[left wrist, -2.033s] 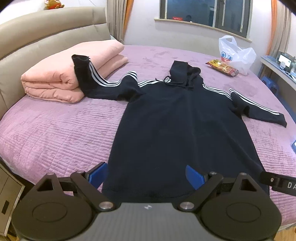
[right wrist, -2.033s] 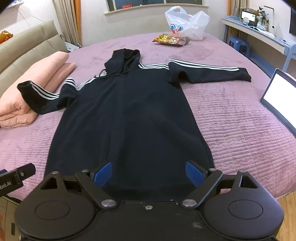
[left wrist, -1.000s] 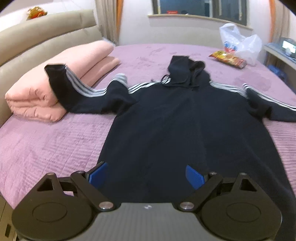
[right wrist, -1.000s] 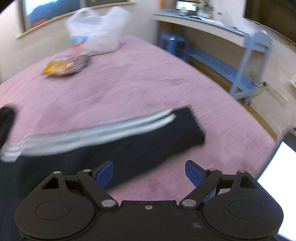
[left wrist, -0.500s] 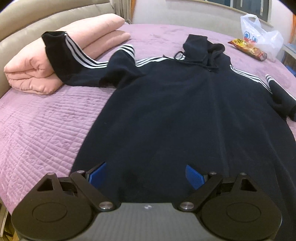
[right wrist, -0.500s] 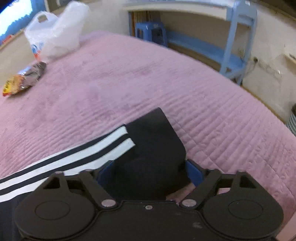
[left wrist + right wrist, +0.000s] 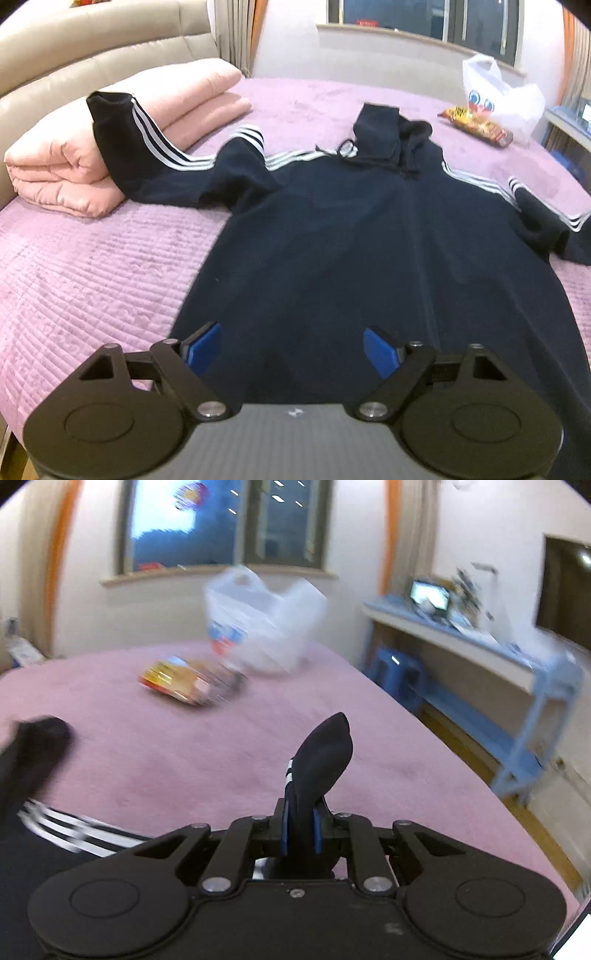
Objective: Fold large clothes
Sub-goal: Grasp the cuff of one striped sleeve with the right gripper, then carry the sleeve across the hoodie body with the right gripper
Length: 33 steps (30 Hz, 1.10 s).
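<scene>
since half a second ago the right gripper (image 7: 300, 830) has closed on the black hoodie's (image 7: 369, 236) sleeve cuff (image 7: 321, 753) and lifted it off the purple bed (image 7: 184, 760), while the left gripper (image 7: 291, 350) hovers open over the hem.

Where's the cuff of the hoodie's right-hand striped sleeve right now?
In the right wrist view, the black striped sleeve cuff stands pinched in the shut right tool, raised above the purple quilted bedspread, nearer than the orange snack packet.

The right gripper (image 7: 300, 829) has closed on the hoodie's sleeve cuff (image 7: 321, 753), apparently lifting it off the bed (image 7: 192, 760).
</scene>
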Available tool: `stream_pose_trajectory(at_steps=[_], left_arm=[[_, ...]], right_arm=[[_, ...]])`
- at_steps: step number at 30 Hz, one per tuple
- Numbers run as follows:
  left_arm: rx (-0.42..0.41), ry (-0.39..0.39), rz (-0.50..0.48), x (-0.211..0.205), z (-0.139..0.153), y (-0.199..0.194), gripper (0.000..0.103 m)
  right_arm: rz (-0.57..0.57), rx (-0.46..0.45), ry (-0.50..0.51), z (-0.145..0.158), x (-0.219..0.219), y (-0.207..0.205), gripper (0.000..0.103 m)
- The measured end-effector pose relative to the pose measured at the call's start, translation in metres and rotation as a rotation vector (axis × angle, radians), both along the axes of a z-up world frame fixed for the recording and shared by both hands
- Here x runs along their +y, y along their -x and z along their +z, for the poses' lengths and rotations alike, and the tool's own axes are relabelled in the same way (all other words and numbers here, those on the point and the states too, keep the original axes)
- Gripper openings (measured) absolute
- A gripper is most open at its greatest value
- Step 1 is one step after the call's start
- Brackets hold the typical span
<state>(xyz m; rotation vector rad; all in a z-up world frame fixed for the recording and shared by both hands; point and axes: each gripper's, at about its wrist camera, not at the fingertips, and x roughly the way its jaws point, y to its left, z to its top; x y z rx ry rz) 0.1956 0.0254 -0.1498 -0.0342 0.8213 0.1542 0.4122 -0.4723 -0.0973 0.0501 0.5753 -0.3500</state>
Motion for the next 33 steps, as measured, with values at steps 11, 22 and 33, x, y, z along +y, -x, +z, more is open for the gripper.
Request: stream_pose_trajectory(at_steps=[11,22,33], left_arm=[[-0.051,0.067,0.057,0.053,0.0,0.011,0.086],[-0.113,0.042,0.027,0.092,-0.015,-0.028,0.087],[-0.163,0.456,-0.209,0.127,-0.033,-0.189,0.085]], right_arm=[[0.401,-0.093,-0.136,0.105,0.236,-0.032,0.017],[0.76,0.064,-0.336,0.01,0.427,-0.057,0.064],[0.593,0.142,0.028,-0.07,0.289,0.06,0.063]])
